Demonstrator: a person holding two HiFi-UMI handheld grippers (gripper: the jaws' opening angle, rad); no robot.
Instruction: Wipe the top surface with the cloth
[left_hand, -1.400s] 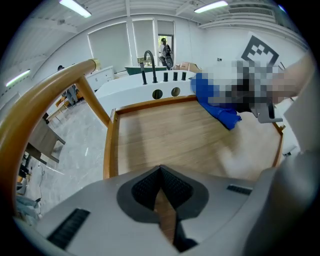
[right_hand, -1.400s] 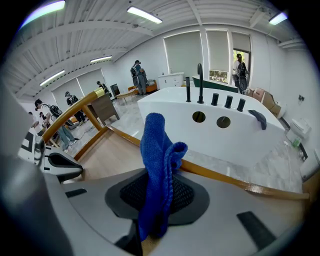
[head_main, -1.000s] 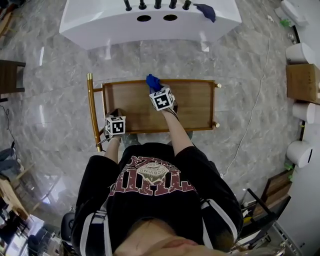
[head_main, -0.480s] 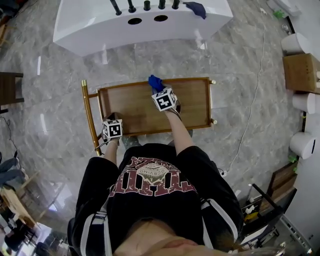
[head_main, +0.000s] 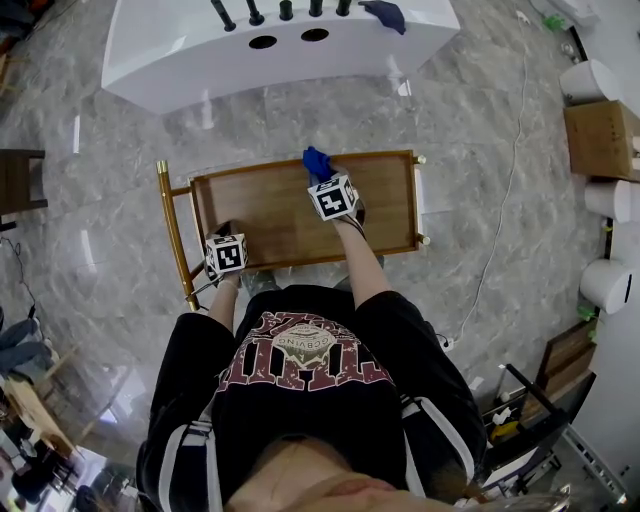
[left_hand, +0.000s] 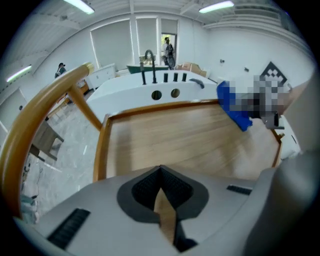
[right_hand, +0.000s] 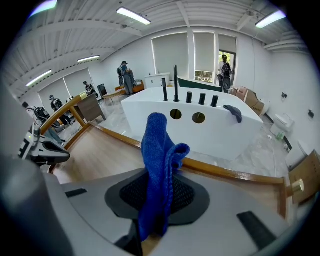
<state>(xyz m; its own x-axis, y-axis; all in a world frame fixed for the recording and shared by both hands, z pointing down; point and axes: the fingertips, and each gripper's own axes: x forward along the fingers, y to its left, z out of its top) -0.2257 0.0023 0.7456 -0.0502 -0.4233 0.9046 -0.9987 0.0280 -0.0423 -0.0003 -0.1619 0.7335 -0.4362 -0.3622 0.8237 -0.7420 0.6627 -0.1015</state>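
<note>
While you read the head view: the cart top (head_main: 265, 215) runs long left to right, with the brass handle (head_main: 170, 235) at its left end. Your right claw (head_main: 321, 174) sits at the far edge, about mid-length, with the blue cloth (head_main: 316, 160) bunched at its tip, right against the far rim. Your left claw (head_main: 228, 230) is at the near-left corner, well apart from the cloth. Bare board lies to the left, right and near side of the cloth, so the sweep probably has to follow the long axis or pull back toward you.

Left gripper view: the left claw (left_hand: 160, 171) has its jaws pressed together with nothing between them, only wood showing underneath. The cloth (left_hand: 232, 107) lies far and to the right across open board (left_hand: 170, 137).

Right gripper view: the right claw (right_hand: 157, 197) is pinching the cloth (right_hand: 157, 150), which stands out past the jaws in a loose fold. The far rim (right_hand: 227, 172) crosses just beyond it. Whether the cloth is flat on the wood can't be made out. Most of the board lies to the left in this view.
</note>
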